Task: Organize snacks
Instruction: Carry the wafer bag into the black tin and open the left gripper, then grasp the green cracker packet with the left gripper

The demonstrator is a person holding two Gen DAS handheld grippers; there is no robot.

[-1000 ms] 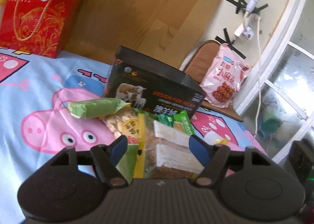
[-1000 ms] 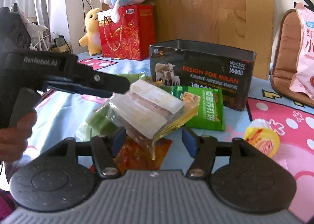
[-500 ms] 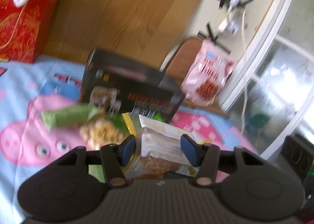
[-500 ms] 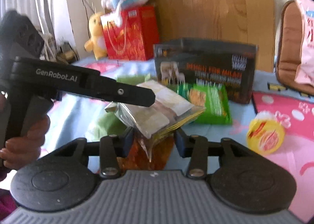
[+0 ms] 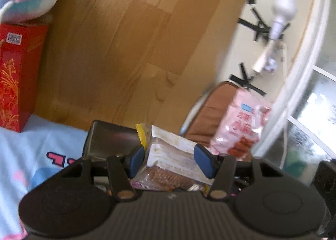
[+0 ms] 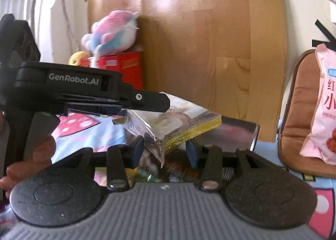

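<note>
The left gripper point(image 5: 171, 159) has the snack pack point(image 5: 170, 156) pinched between its blue pads, clear of the bedsheet point(image 5: 31, 145) and held just in front of the open black box point(image 5: 109, 141). So the step in hand looks like the carry to the box — the next move would call for bringing the pack over the rim, tipping it level and letting go so it drops inside rather than catching on the edge.

The right gripper point(image 6: 164, 153) sits close under the same pack point(image 6: 174, 122), its jaws partly open; the pack's clear corner hangs down between the pads, but I cannot tell whether either pad touches it. It seems to be grasping nothing.

The pack is crinkly clear film with a yellow saw-toothed seal, white paper strips across brown wafer-like slabs — floppy, likely to sag and slip if loosely held. The box is stiff-walled and rectangular, with a dull sheen inside. Beyond it a pink bag point(image 5: 241, 122) leans on a brown cushion point(image 5: 212, 114); a plush point(image 6: 113, 29) sits on a red bag point(image 6: 124, 65) by the wooden headboard point(image 5: 130, 50).
</note>
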